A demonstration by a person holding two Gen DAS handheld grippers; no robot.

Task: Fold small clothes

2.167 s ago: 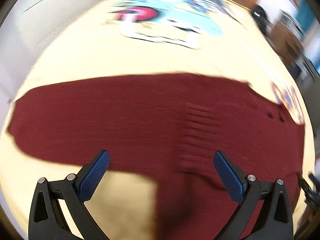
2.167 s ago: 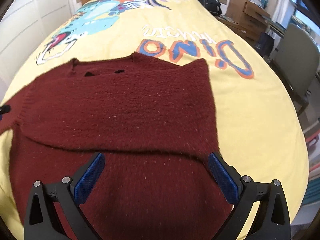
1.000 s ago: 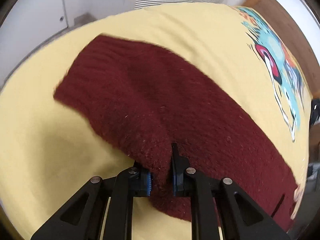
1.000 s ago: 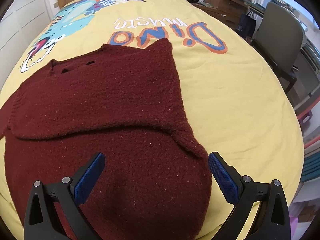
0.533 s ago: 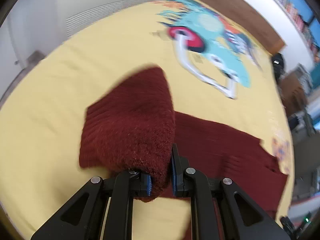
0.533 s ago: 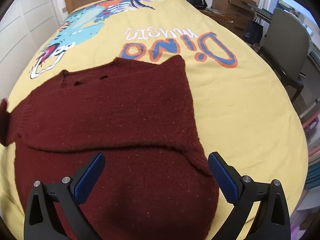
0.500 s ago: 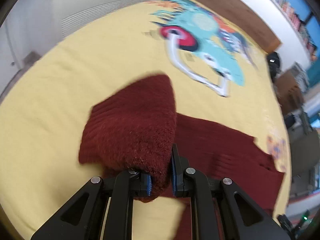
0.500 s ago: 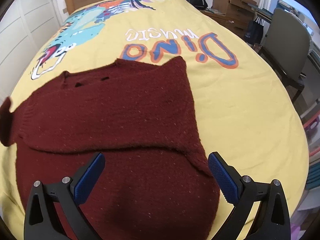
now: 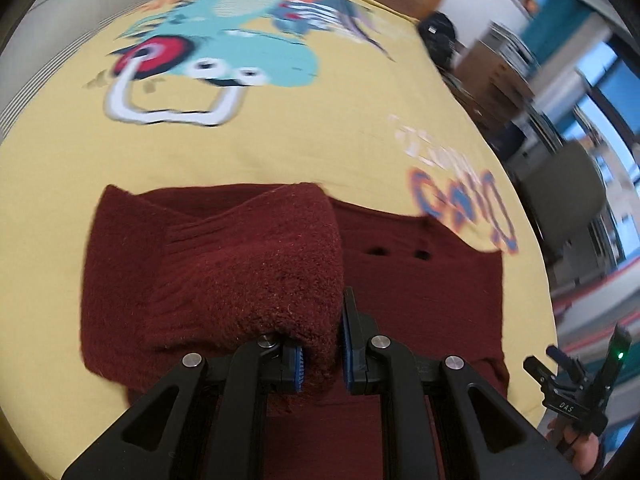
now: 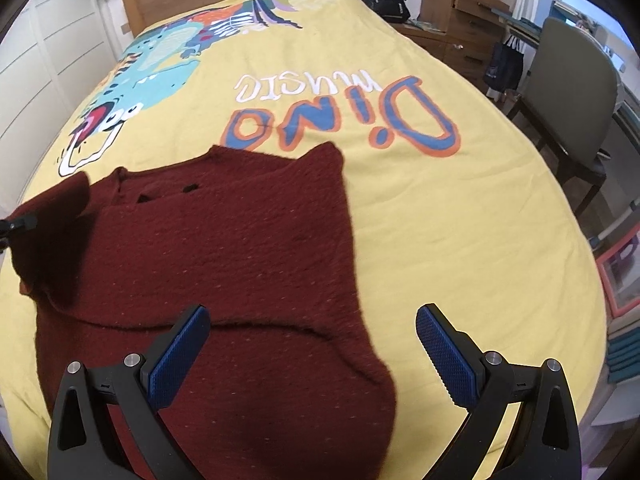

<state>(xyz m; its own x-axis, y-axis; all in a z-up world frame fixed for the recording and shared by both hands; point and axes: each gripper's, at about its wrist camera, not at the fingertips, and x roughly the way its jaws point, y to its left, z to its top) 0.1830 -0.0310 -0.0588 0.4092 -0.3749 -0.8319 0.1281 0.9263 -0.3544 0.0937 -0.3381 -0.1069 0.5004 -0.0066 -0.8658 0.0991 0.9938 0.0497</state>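
We are in the middle of the sleeve fold, as we judge it; the dark red knitted sweater [image 10: 224, 264] lies flat on the yellow bedspread with the dinosaur print [image 10: 440, 216], filling the lower left and centre of the right wrist view, its neckline toward the upper left of the garment. Our left gripper [image 9: 322, 354] is pinched tight on a thick bunch of the sweater's left sleeve [image 9: 256, 276], which rises in a lifted hump at the centre of the left wrist view, hanging over the body of the sweater; in the right wrist view the same raised sleeve shows as a dark flap at the left edge of the frame. Our right gripper [image 10: 310, 354] stands wide apart and holds nothing, hovering above the lower hem region at the bottom centre of its frame; the right sleeve appears already laid across the chest, to judge from the folded edge running across the middle of the garment.

The next move, we think, calls for carrying the held sleeve inward across the chest and laying it flat, without dragging the body underneath; then letting go only once the knit lies smooth. The thick wool is likely to bunch and spring back; a pat from the free gripper may be needed. A grey chair [image 10: 568, 92] stands at the upper right, well apart from our work.
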